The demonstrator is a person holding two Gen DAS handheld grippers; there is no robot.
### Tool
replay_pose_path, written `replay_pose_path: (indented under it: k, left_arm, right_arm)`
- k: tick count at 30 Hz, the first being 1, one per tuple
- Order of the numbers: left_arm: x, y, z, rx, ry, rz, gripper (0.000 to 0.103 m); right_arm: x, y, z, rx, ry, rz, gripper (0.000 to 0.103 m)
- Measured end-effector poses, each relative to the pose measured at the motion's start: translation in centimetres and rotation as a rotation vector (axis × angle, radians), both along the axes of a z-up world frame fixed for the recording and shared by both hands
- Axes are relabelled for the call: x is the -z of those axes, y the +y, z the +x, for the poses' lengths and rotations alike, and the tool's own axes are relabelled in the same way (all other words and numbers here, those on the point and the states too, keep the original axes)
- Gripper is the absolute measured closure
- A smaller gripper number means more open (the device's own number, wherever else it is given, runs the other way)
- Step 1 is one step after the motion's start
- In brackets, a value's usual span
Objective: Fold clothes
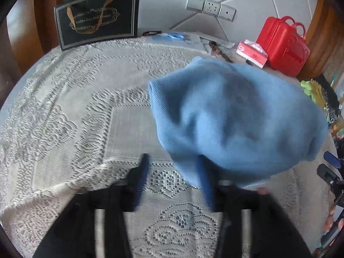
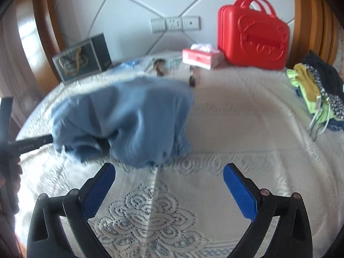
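Note:
A light blue garment (image 1: pixel 236 116) hangs bunched over the right finger of my left gripper (image 1: pixel 172 163), above the white lace tablecloth (image 1: pixel 86 107). The left gripper's jaws stand apart; the right finger is draped by the cloth, the left fingertip (image 1: pixel 144 163) is bare. In the right wrist view the blue garment (image 2: pixel 129 120) hangs from the left gripper's black finger, just beyond my right gripper (image 2: pixel 168 172). The right gripper is open and empty, its blue pads (image 2: pixel 238 191) wide apart above the cloth.
A red plastic case (image 2: pixel 253 34) and a tissue box (image 2: pixel 200 58) stand at the back of the table. A dark gift box (image 1: pixel 96 19) leans at the back left. A pile of folded clothes (image 2: pixel 316 92) lies at the right edge.

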State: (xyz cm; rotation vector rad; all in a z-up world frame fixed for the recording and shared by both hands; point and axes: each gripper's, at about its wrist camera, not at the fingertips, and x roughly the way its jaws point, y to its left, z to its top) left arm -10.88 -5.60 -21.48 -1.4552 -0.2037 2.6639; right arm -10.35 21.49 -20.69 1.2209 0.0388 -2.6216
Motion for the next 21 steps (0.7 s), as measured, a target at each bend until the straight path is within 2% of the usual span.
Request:
replay_pose_path:
  k: [1,5,7,9,11,12,13,15,16,17,18,19,20,21]
  left_arm:
    - [0.6,0.1,-0.1,-0.003,-0.004,0.001,0.033]
    - [2.1,-0.7,-0.3,-0.003,-0.011,0.038,0.030]
    - [2.2,-0.7,-0.1,0.008,0.016,0.037,0.027]
    - [2.4,0.1,-0.1,0.048,0.030,-0.006,0.021]
    - [3.0,1.2,0.4,0.078,0.080,-0.069,0.010]
    - [3.1,1.3,0.4,0.077,0.083,-0.084,0.008]
    - [3.0,0.9,0.4,0.061,0.081,-0.057,0.009]
    - [3.0,0.7,0.4,0.037,0.080,-0.057,0.010]
    - [2.9,0.9,0.4,0.039,0.085,-0.067,0.022]
    - [2.6,1.1,0.5,0.054,0.092,-0.041,0.057]
    - [2.1,1.5,0.5,0.059,0.087,-0.007,0.078]
    - [1.7,1.7,0.4,0.040,0.073,0.011,0.094]
    - [1.0,2.0,0.4,0.020,0.087,0.009,0.094]
    - [0.0,2.2,0.5,0.008,0.122,-0.012,0.096]
  right_arm:
    - [0.8,-0.5,-0.4,-0.003,-0.011,0.010,0.001]
    - [2.9,-2.3,-2.4,-0.008,-0.033,0.050,0.001]
    - [3.5,-3.1,-3.2,-0.003,-0.019,0.075,0.001]
    - [4.5,-3.4,-4.2,0.004,-0.036,0.069,0.001]
    - [5.6,-3.4,-5.0,0.022,-0.049,0.060,0.001]
    - [6.2,-3.3,-5.4,0.036,-0.052,0.059,0.001]
    - [6.7,-3.2,-5.7,0.048,-0.054,0.057,0.000]
    - [6.4,-2.8,-5.6,0.053,-0.027,0.028,0.003]
    - [6.1,-2.8,-5.6,0.055,-0.019,0.023,0.018]
    - [5.9,-2.7,-5.5,0.055,-0.011,0.022,0.047]
    - [5.7,-2.8,-5.5,0.051,-0.004,0.032,0.055]
    - [5.4,-2.8,-5.3,0.050,0.010,0.046,0.073]
    - [4.7,-2.7,-4.9,0.059,0.042,0.072,0.078]
    - [4.0,-2.5,-4.5,0.068,0.074,0.098,0.079]
